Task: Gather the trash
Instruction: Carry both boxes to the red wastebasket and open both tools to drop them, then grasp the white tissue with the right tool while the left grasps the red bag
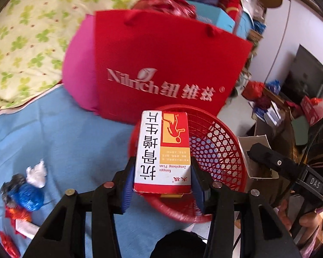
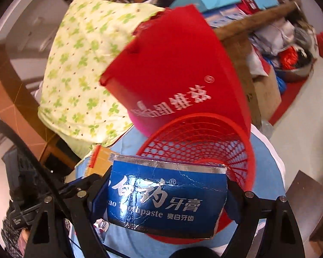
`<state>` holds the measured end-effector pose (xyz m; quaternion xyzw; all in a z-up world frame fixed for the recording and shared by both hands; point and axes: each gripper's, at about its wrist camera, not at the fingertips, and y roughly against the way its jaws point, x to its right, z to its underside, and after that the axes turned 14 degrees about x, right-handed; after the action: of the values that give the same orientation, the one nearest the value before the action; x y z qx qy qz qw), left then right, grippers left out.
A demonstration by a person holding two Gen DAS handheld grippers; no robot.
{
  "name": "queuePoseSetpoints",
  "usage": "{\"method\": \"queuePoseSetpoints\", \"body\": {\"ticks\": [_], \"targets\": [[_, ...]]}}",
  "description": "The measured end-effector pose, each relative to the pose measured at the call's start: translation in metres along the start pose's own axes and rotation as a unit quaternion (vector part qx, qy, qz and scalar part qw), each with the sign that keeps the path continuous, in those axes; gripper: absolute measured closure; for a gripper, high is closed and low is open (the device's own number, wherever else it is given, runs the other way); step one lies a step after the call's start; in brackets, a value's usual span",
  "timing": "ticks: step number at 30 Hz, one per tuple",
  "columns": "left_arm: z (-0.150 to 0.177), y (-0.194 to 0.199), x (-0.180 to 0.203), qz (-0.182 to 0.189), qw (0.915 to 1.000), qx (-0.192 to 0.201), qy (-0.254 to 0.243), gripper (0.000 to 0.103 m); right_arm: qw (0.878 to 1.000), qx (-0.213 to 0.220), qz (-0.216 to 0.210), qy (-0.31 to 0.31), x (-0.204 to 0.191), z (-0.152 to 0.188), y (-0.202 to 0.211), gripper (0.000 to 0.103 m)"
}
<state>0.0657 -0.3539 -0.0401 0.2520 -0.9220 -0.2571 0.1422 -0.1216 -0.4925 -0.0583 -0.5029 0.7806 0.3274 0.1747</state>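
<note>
In the left wrist view, a red and white medicine box (image 1: 162, 152) is clamped between the blue pads of the left hand-held gripper (image 1: 162, 180), at the lower centre of the frame. The box is held above the near rim of a red mesh basket (image 1: 215, 150), which lies just right of centre on a blue sheet (image 1: 64, 142). Behind the basket, a red paper bag (image 1: 165, 64) with white lettering stands at the centre, with a pink bag (image 1: 79, 73) at its left side. A quilt with green clover print (image 1: 28, 32) fills the upper left. A small heap of crumpled scraps (image 1: 23, 191), white, blue, grey and red, is seen on the sheet at the lower left, well apart from the basket.

In the right wrist view, a torn blue toothpaste box (image 2: 165, 200) is gripped crosswise by the right hand-held gripper (image 2: 165, 202), at the lower centre, in front of the basket's (image 2: 204, 142) opening. The red paper bag (image 2: 174, 71) leans behind the basket. At the right edge of the left wrist view, the right hand-held gripper (image 1: 260, 152) is partly visible beside the basket.
</note>
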Motion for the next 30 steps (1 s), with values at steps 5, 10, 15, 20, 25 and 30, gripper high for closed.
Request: {"method": "queuePoseSetpoints", "body": {"ticks": [5, 10, 15, 20, 25, 30], "targets": [[0.01, -0.027, 0.006, -0.006, 0.9996, -0.029, -0.006, 0.034, 0.999, -0.017, -0.002, -0.042, 0.028, -0.002, -0.016, 0.014], [0.02, -0.016, 0.003, -0.019, 0.9994, -0.029, -0.008, 0.034, 0.999, -0.001, -0.014, -0.052, 0.034, -0.006, -0.012, 0.013], [0.036, 0.027, -0.019, -0.04, 0.9991, -0.01, 0.004, 0.032, 0.998, 0.017, -0.036, -0.039, 0.013, -0.006, -0.001, 0.012], [0.064, 0.077, -0.056, -0.077, 0.9964, 0.004, 0.037, 0.032, 0.997, 0.026, -0.076, 0.004, -0.03, 0.005, 0.008, 0.012], [0.094, 0.135, -0.104, -0.135, 0.9887, 0.03, 0.057, 0.032, 0.991, 0.022, -0.123, 0.056, -0.087, 0.024, 0.015, 0.012], [0.145, 0.205, -0.185, -0.226, 0.9651, 0.041, 0.125, 0.031, 0.982, -0.016, -0.157, 0.106, -0.14, 0.055, 0.005, 0.012]]}}
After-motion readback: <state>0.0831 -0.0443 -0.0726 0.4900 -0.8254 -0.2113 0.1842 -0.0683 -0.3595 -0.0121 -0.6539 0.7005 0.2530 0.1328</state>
